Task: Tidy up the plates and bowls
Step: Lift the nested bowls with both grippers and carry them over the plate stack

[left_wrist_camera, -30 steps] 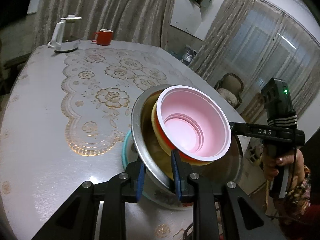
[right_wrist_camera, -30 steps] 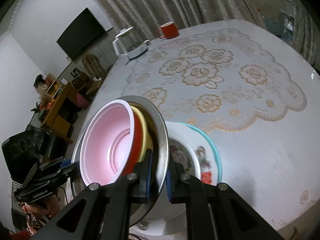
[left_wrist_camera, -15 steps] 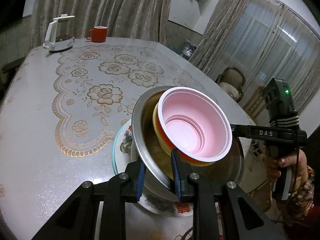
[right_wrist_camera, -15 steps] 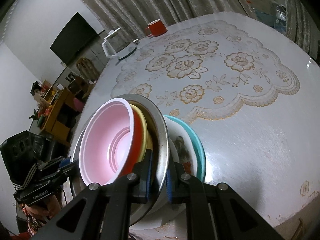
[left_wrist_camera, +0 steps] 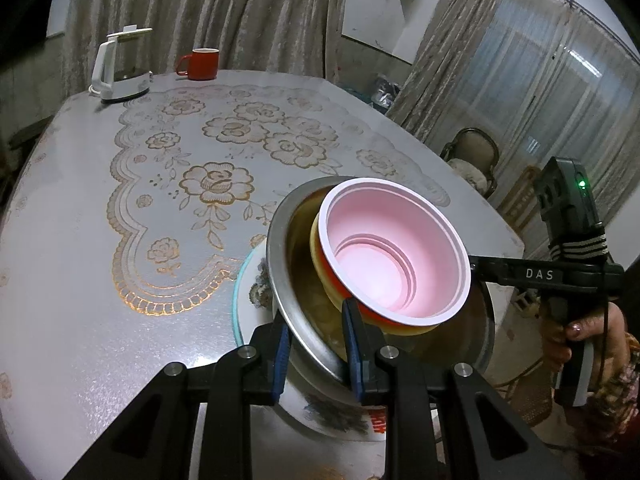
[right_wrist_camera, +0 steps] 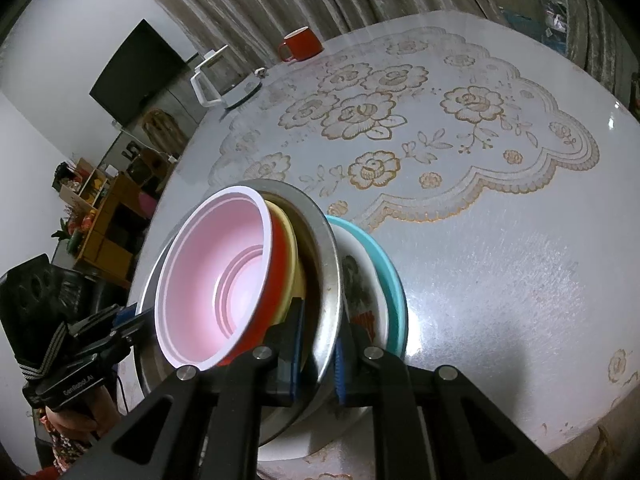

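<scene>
2 close, opposed views, shared bowl stack (left_wrist_camera: 394, 256).

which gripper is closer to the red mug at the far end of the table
Left, though only by a small margin. The left gripper and right gripper both clamp the steel bowl's rim at the near edge; the red mug sits far off, toward the left gripper's side.

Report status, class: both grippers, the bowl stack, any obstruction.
Left gripper and right gripper both shut on steel bowl rim. Pink bowl nested inside, stack over the teal-rimmed plate. Nothing in the way.
</scene>
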Demonstrator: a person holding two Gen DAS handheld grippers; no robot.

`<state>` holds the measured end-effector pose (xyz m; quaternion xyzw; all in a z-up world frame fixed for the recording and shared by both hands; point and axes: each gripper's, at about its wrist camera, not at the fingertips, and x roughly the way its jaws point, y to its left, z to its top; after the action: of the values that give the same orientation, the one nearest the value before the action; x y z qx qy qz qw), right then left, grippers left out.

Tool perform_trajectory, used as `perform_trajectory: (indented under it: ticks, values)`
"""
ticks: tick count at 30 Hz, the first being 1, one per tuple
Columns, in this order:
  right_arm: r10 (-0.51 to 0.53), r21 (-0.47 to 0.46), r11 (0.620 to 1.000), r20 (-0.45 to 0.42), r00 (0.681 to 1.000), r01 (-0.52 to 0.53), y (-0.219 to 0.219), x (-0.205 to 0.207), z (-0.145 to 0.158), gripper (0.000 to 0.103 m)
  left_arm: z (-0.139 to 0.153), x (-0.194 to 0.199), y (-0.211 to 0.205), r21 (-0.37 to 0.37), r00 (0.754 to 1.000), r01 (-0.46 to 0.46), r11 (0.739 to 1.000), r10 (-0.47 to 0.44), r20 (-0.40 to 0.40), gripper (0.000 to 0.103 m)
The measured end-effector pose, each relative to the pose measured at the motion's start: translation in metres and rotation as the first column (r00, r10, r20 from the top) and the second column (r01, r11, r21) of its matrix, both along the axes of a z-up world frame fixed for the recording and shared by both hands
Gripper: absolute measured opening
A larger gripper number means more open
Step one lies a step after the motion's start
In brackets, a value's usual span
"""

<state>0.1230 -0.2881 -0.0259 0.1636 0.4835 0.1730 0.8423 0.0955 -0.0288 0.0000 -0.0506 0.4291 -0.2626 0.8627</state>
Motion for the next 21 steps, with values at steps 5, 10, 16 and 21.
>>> perform_trajectory:
  ticks: [5, 10, 16, 21]
  values:
    - [-0.005, -0.008, 1.000, -0.015, 1.000, 0.005, 0.0010, 0.0026, -0.0054, 0.013, -0.0044, 0.0025, -0.0025, 0.021, 1.000, -0.004, 1.000, 0.004, 0.001, 0.024]
    - [-0.006, -0.009, 1.000, -0.020, 1.000, 0.006, 0.0016, 0.0033, -0.0072, 0.013, -0.0044, 0.0034, -0.0025, 0.028, 1.000, -0.005, 1.000, 0.004, 0.006, 0.023]
    - [-0.006, -0.018, 1.000, -0.019, 1.000, 0.005, 0.0028, 0.0031, -0.0069, 0.013, -0.0052, 0.0016, -0.0040, 0.045, 1.000, -0.008, 0.999, 0.007, 0.014, 0.023]
    - [-0.011, -0.020, 1.000, -0.029, 1.000, 0.010, 0.0027, 0.0016, -0.0099, 0.013, -0.0092, 0.0005, -0.0044, 0.044, 1.000, -0.005, 0.999, 0.005, 0.004, 0.023]
